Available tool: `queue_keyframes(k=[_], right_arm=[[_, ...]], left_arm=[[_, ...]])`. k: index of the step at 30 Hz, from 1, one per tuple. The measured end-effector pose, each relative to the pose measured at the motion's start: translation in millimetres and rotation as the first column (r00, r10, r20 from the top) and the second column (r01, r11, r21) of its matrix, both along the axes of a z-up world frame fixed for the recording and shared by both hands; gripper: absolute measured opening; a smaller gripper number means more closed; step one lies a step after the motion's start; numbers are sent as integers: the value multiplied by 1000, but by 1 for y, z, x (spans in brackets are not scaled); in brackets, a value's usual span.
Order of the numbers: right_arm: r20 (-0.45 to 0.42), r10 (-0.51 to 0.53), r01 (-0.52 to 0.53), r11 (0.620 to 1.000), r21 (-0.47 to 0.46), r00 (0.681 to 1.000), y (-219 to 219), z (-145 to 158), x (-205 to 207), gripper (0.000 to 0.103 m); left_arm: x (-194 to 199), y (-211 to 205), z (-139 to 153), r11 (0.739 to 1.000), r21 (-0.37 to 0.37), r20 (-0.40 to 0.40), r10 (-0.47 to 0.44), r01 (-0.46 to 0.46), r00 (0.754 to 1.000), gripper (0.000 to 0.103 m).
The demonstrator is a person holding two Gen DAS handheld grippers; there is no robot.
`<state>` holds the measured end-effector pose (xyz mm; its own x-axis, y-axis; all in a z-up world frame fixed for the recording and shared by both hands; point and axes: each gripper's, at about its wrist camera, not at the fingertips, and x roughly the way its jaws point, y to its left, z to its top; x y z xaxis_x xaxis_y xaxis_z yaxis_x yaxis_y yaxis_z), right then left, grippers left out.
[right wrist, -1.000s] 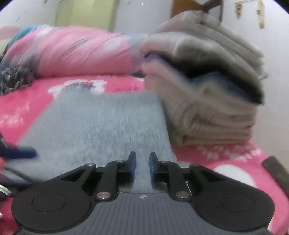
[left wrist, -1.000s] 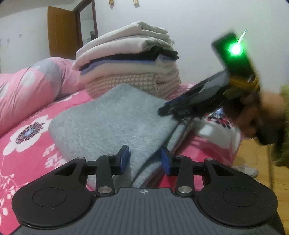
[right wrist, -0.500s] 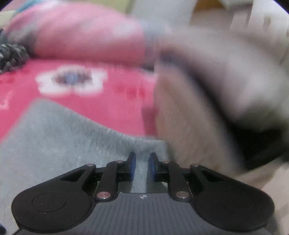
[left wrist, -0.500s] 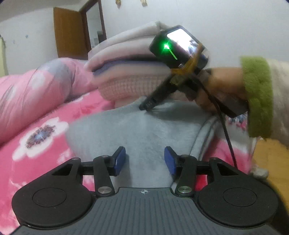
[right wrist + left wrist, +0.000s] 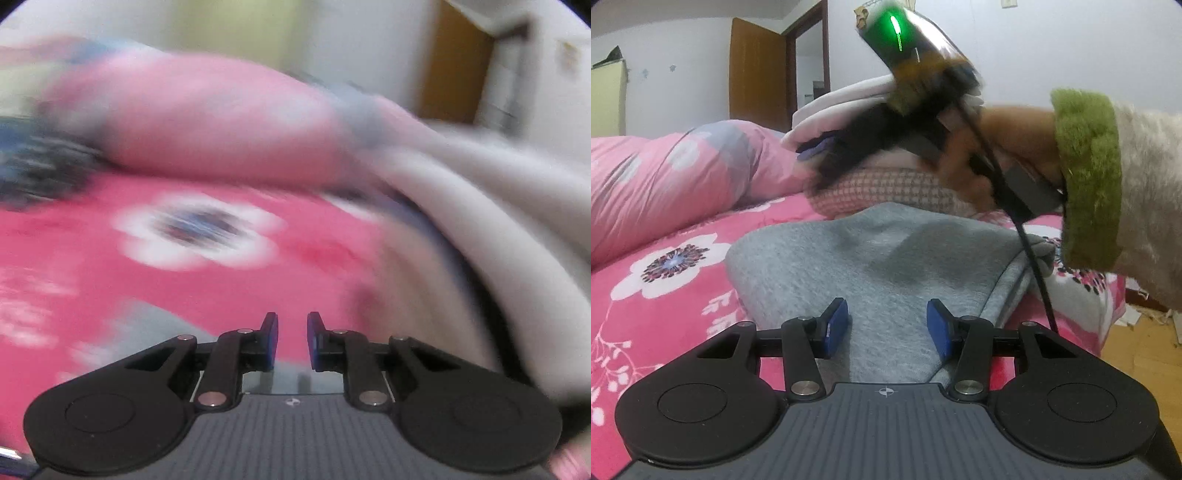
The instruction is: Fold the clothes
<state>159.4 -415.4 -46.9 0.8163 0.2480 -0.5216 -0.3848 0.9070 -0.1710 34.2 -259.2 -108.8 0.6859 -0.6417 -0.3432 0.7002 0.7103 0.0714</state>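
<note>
Folded grey fleece garment [image 5: 886, 266] lies on the pink floral bed [image 5: 665, 280], just near of a stack of folded clothes [image 5: 886, 184]. Left gripper [image 5: 886, 328]: jaws half open, empty, over the garment's near edge. Right gripper [image 5: 291, 339]: jaws narrowly apart, empty, view blurred.

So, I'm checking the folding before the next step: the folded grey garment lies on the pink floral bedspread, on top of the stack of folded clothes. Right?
Not quite. The left wrist view shows the folded grey garment on the pink floral bedspread, but in front of the stack of folded clothes, not on top of it.
</note>
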Motion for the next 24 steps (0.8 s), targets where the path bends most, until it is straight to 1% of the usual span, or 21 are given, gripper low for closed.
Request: queue_keyframes(k=[1, 2, 4, 5, 6, 8, 11, 12, 14, 15, 16, 17, 18, 19, 20, 21, 22, 24], right_arm=[[-17, 86, -86, 996, -9, 996, 15, -3, 1, 18], [-53, 132, -134, 991, -28, 990, 28, -13, 7, 18], [-136, 119, -130, 988, -80, 984, 45, -43, 25, 19], [-136, 109, -119, 991, -66, 985, 46, -50, 31, 19], [-133, 91, -96, 995, -32, 987, 43, -47, 32, 21], [-129, 33, -30, 999, 26, 991, 36, -31, 30, 23], [-26, -51, 51, 999, 14, 998, 13, -3, -13, 23], [-9, -82, 82, 996, 15, 997, 0, 2, -23, 23], [-2, -174, 174, 984, 21, 985, -25, 3, -38, 23], [-21, -237, 238, 971, 32, 971, -40, -2, -43, 23], [-66, -301, 304, 951, 50, 952, -57, -9, -43, 24], [-131, -361, 371, 927, 61, 923, -73, -22, -38, 23], [-168, -395, 413, 907, 87, 903, -84, -34, -37, 23], [-180, -411, 435, 891, 129, 894, -92, -43, -39, 23], [-176, -427, 453, 879, 149, 887, -95, -44, -42, 23], [-147, -456, 475, 868, 141, 878, -93, -35, -48, 24], [-97, -480, 489, 861, 141, 872, -90, -25, -59, 24], [-1, -456, 446, 869, 213, 890, -88, -4, -94, 24]], left_arm=[[0, 0, 0, 1000, -1, 0, 0, 0, 1000, 47], [0, 1, 0, 1000, -4, -1, 0, 0, 1000, 47], [2, 2, 0, 1000, -13, -13, 11, -11, 1000, 47], [5, 3, 1, 1000, -20, -26, 13, -14, 1000, 48], [6, 4, 1, 1000, -26, -34, 10, -11, 999, 48], [8, 7, 1, 999, -40, -47, 0, -2, 999, 48], [11, 9, 0, 999, -50, -50, -4, 1, 999, 48], [12, 9, 0, 999, -54, -55, -6, 3, 998, 48], [13, 11, 0, 998, -61, -64, -10, 6, 998, 48], [13, 11, 1, 998, -61, -65, -10, 6, 998, 48], [12, 11, 1, 998, -61, -64, -10, 6, 998, 48], [11, 11, 0, 998, -59, -62, -9, 5, 998, 48], [9, 10, 0, 998, -54, -59, -10, 7, 998, 48], [8, 9, 0, 999, -50, -55, -9, 7, 998, 49], [7, 8, 1, 999, -46, -51, -7, 5, 999, 49], [7, 8, 1, 999, -45, -49, -6, 4, 999, 49], [7, 8, 1, 999, -46, -47, -5, 3, 999, 49], [9, 9, 0, 999, -47, -48, -2, 0, 999, 49]])
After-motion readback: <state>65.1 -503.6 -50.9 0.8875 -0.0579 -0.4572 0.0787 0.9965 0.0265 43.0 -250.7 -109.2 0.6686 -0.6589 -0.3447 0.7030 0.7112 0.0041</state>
